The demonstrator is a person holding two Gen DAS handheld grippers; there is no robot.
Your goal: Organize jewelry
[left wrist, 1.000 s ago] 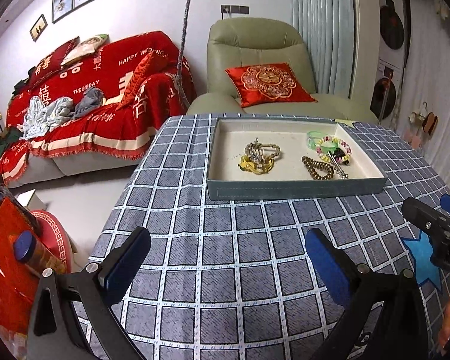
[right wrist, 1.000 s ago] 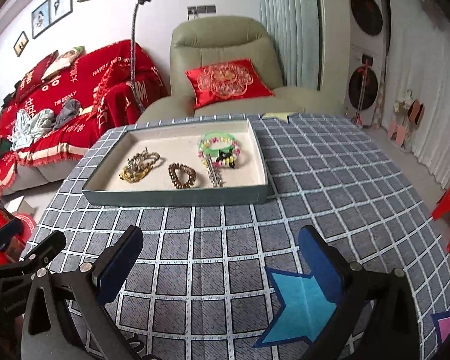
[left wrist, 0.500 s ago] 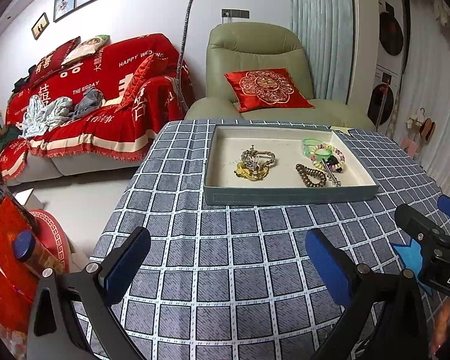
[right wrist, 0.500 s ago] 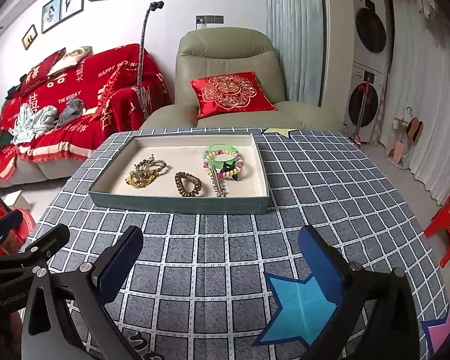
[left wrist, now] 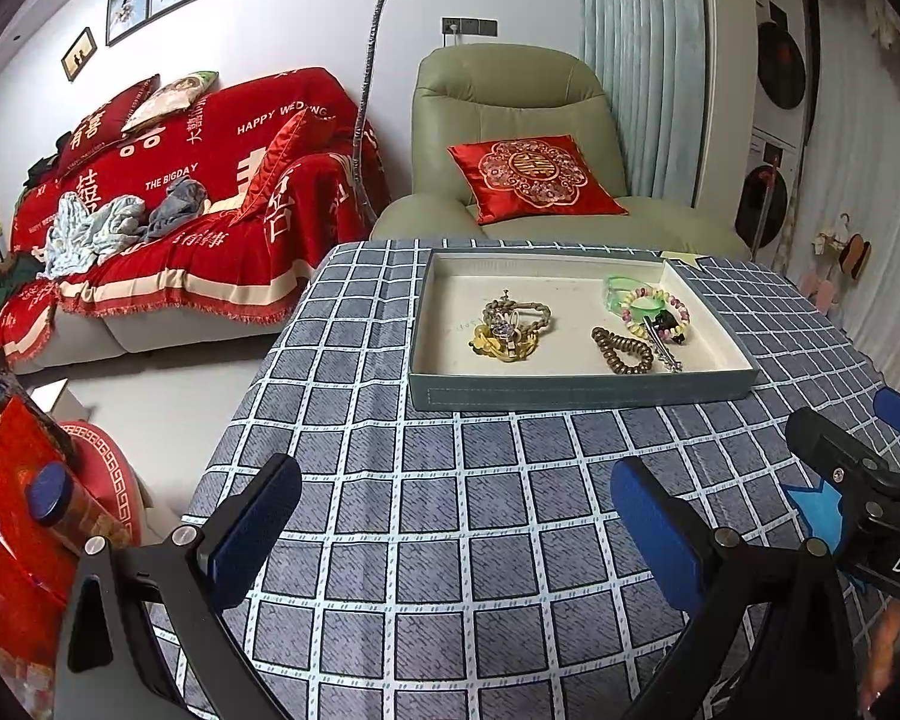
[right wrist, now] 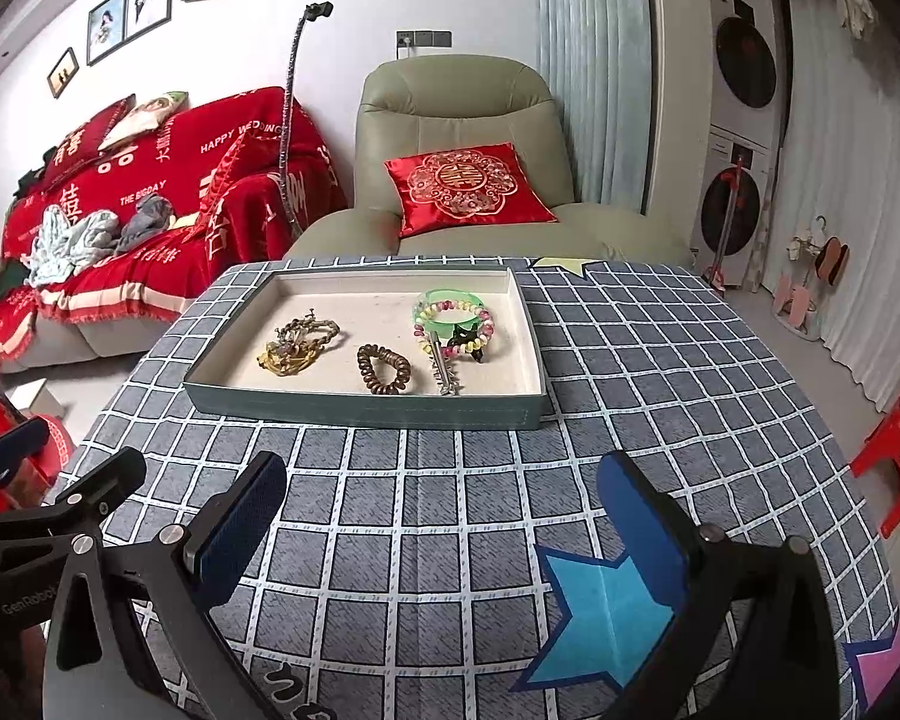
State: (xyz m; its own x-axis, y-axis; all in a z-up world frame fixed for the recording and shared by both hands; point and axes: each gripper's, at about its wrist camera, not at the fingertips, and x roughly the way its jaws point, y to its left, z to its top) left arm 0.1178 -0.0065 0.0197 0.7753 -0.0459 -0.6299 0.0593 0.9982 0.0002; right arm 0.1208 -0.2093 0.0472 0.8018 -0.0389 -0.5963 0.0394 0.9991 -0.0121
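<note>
While both tools hover low over the checked surface (right wrist: pixel 450 480), we see each one held wide apart and empty: the left gripper (left wrist: pixel 456 516) and the right gripper (right wrist: pixel 441 516) have nothing between their blue pads. Beyond them, well apart from either, lies the tray (right wrist: pixel 360 408), and all the jewelry we can make out is already inside it. From left to right it holds a tangle of gold and grey chains (right wrist: pixel 297 342), a brown coiled band (right wrist: pixel 384 369), a silver clip (right wrist: pixel 444 369), and a green bangle (right wrist: pixel 447 303) overlapped by a beaded bracelet (right wrist: pixel 480 330) with a small black piece.

We judge the task to be either at its start or at its close; the frames alone do not settle which. Should sorting go on, the next move calls for a forward reach over the tray's near wall and a narrow pinch on one small piece.

Only the right view shows the blue paper star (right wrist: pixel 606 612) on the cloth in full; the left view clips it, but shows the floor clutter beside the surface. Farthest off stands the green armchair (left wrist: pixel 510 96).
</note>
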